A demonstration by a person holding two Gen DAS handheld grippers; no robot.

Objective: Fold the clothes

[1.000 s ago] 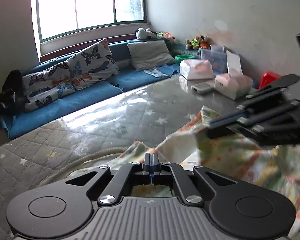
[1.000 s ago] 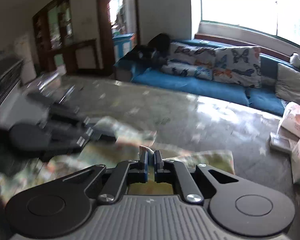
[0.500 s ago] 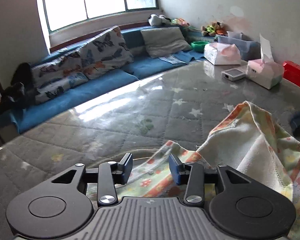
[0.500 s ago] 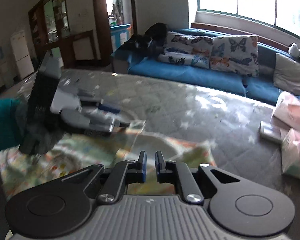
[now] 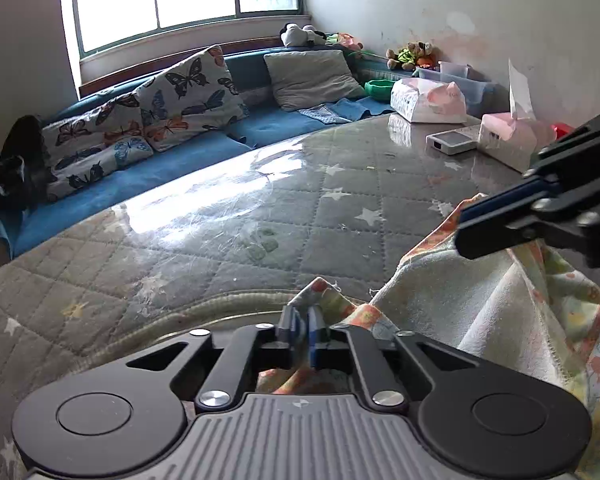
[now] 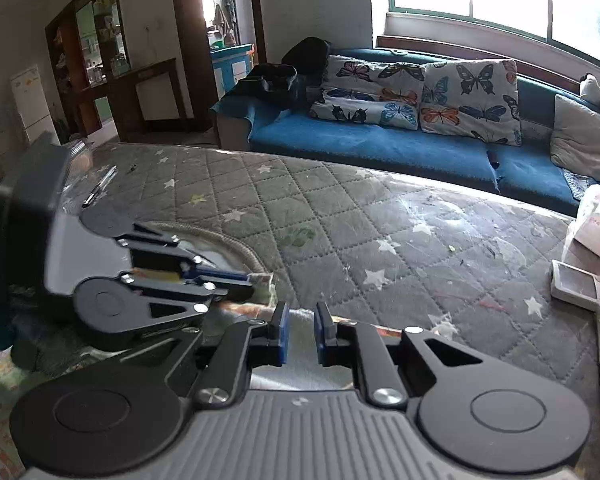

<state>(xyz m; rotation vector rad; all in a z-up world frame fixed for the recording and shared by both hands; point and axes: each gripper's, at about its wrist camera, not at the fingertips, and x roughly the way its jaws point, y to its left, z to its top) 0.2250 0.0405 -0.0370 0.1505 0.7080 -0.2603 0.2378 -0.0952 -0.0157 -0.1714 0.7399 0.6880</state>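
A pastel patterned cloth with orange trim lies bunched on the grey quilted table. My left gripper is shut on a corner of the cloth at the table's near edge. My right gripper is open, its blue pads a small gap apart, just above the cloth's pale fold. In the left wrist view the right gripper hovers over the raised fold at right. In the right wrist view the left gripper sits at left, pinching the cloth edge.
Tissue packs, a pink tissue box and a small white device stand at the table's far right. A pen lies at the far left. A blue sofa with butterfly pillows runs behind the table.
My left gripper, open half a second ago, has closed on the cloth corner. My right gripper has let the cloth go, opened a little wider and moved close beside the left one.
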